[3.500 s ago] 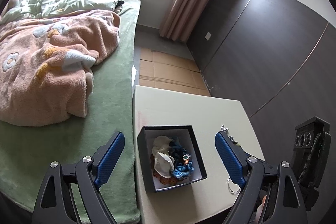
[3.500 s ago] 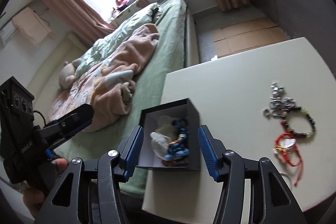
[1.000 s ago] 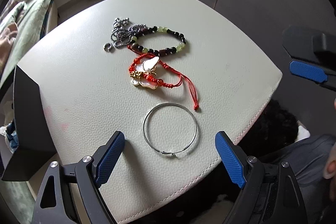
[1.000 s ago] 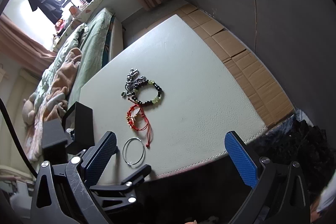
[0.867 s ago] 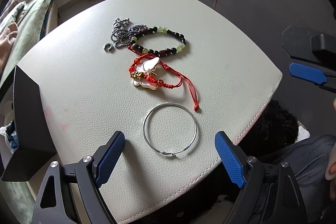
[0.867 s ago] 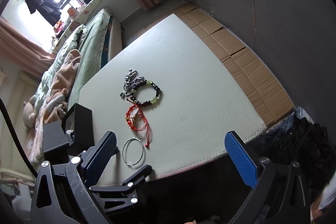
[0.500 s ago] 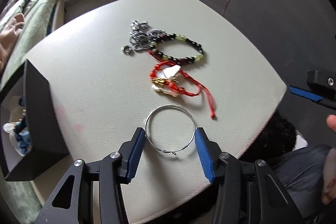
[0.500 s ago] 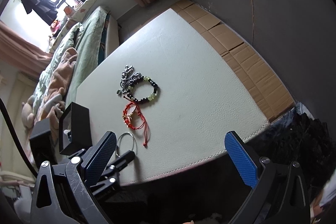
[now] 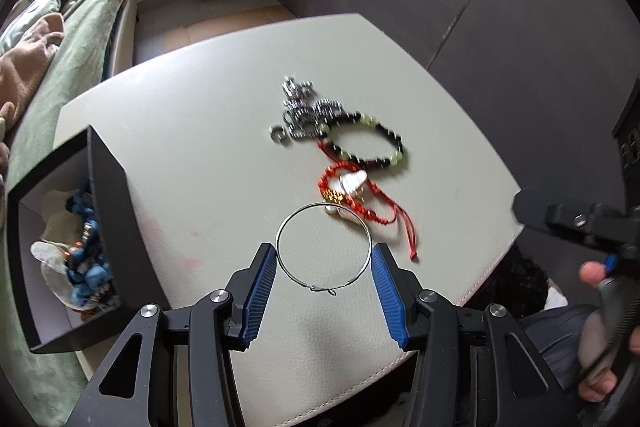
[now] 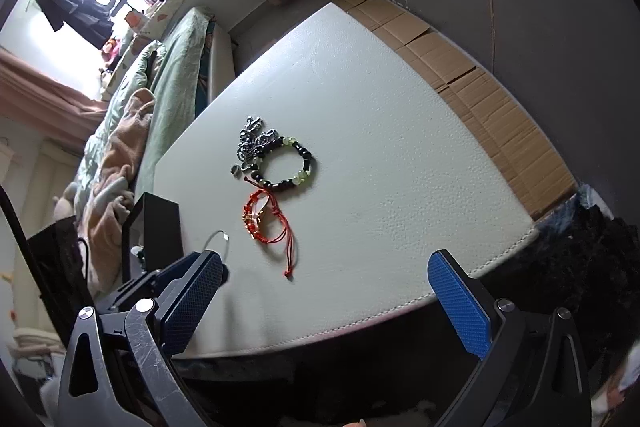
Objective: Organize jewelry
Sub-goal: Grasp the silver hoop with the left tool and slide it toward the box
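- The left gripper [image 9: 323,281], with blue ribbed pads on black fingers, sits low over the near edge of the pale cream leather-textured tabletop [image 9: 208,131]. Its jaws are partly closed and stand on either side of a thin silver wire hoop bangle [image 9: 323,250].
- Each blue pad lies just beside the hoop's outer edge; whether they press on the wire cannot be told from the left wrist view.
- In the right wrist view only a short arc of that hoop [image 10: 218,241] shows — the rest is hidden behind the left gripper's dark fingers.
- Just beyond the hoop lies a red braided cord bracelet with a white butterfly charm [image 9: 352,193], one loose red tail running toward the table's near edge. The hoop's far rim overlaps the charm's lower part.
- Farther on is a bracelet of dark and pale green beads [image 9: 370,143], and touching its far-left side a heap of silver metal chain [image 9: 304,111] with a small silver ring [image 9: 277,135] just beside it.
- An open black square box with a white lining [image 9: 108,195] stands at the table's left edge, well apart from the loose pieces; blue beaded jewellery and a white piece lie inside it.
- The right gripper [image 10: 328,299] hangs off the near-right side of the table, its jaws spread wide with nothing between them.
- A bed with a green cover and a pink blanket [image 10: 120,147] runs along the table's left side.
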Action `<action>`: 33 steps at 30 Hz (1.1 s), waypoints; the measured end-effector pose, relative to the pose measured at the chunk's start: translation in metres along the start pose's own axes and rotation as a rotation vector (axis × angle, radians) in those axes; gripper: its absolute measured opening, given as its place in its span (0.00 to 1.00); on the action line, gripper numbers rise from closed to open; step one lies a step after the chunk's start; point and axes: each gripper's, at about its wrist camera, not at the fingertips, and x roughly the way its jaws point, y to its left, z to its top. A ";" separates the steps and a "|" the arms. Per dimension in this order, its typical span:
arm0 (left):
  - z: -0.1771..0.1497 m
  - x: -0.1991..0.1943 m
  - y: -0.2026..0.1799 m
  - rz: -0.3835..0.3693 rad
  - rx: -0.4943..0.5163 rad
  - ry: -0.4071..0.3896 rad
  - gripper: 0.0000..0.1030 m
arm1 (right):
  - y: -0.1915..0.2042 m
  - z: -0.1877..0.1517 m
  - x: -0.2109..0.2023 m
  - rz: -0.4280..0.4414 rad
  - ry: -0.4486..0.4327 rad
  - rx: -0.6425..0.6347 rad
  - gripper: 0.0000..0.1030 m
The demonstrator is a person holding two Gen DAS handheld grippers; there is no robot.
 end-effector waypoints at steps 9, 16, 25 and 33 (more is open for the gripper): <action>0.020 -0.025 0.024 0.001 -0.057 -0.080 0.49 | 0.019 0.002 0.023 0.043 0.045 -0.046 0.74; 0.025 -0.039 0.045 0.000 -0.096 -0.111 0.49 | 0.054 0.000 0.048 0.035 0.079 -0.167 0.59; 0.028 -0.050 0.056 -0.014 -0.111 -0.132 0.49 | 0.074 0.009 0.071 0.019 0.121 -0.236 0.40; 0.027 -0.054 0.057 -0.021 -0.117 -0.137 0.49 | 0.081 0.006 0.091 -0.038 0.173 -0.272 0.32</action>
